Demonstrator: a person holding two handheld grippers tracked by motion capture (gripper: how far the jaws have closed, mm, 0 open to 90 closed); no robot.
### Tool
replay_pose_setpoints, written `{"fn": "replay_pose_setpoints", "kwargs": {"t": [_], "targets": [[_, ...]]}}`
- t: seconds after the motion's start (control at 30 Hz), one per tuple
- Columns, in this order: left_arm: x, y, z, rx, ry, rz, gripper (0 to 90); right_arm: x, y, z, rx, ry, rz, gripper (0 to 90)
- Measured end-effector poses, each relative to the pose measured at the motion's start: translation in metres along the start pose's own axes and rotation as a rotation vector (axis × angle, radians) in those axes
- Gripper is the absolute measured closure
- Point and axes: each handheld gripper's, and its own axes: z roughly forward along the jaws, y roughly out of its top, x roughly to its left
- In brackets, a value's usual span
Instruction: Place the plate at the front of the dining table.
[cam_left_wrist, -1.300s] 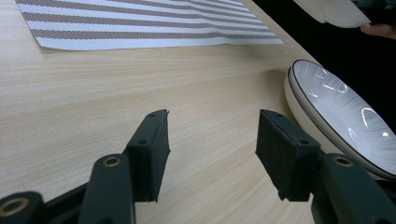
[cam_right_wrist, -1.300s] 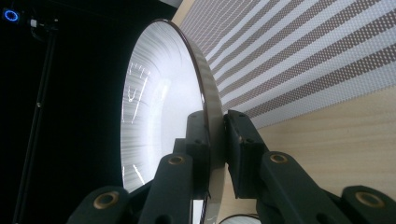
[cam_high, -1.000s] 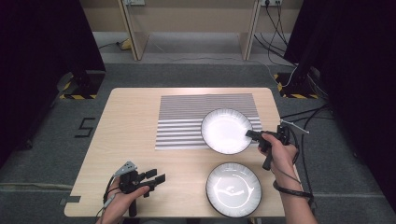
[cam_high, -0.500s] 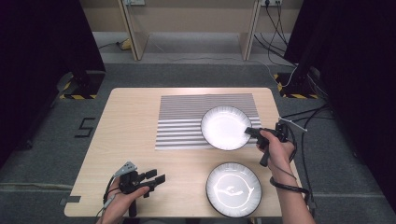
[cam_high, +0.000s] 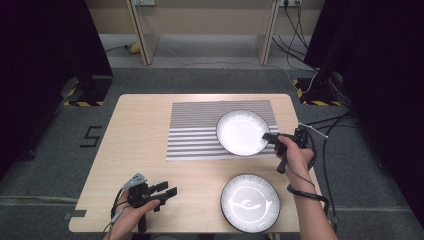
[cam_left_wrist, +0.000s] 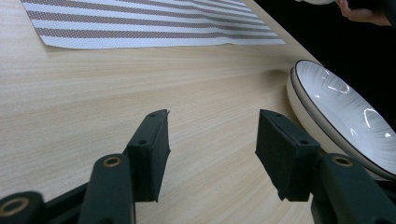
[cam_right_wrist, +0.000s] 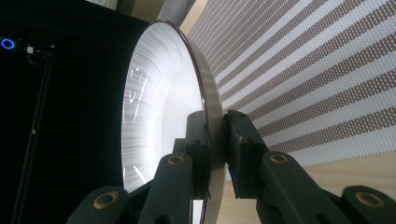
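Note:
A white plate with a dark rim (cam_high: 242, 132) is over the right part of the striped placemat (cam_high: 200, 130). My right gripper (cam_high: 270, 137) is shut on its near-right rim. In the right gripper view the jaws of my right gripper (cam_right_wrist: 215, 135) pinch the edge of that plate (cam_right_wrist: 159, 93), with the placemat (cam_right_wrist: 303, 70) behind. A second white plate (cam_high: 250, 202) lies on the table near the front edge. My left gripper (cam_high: 167, 189) rests at the front left, open with nothing between its jaws. The left gripper (cam_left_wrist: 212, 140) faces the second plate (cam_left_wrist: 341, 126).
The wooden table (cam_high: 140, 145) has bare room left of the placemat. Cables trail on the floor off the table's right side. A hand (cam_left_wrist: 359, 11) appears far off in the left gripper view, beyond the placemat (cam_left_wrist: 140, 23).
The right gripper and the plate it holds have shifted slightly toward the far side of the table. The left gripper has stayed put.

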Motion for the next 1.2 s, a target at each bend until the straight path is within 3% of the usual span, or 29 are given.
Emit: {"fn": "replay_pose_setpoints", "kwargs": {"t": [0.7, 1.2], "targets": [[-0.001, -0.001, 0.003, 0.009, -0.005, -0.003, 43.8, 0.005, 0.017, 0.017, -0.022, -0.023, 0.015, 79.9], [-0.001, -0.003, 0.003, 0.011, -0.004, -0.001, 43.8, 0.007, 0.024, 0.027, -0.027, -0.012, 0.032, 80.0]]}}
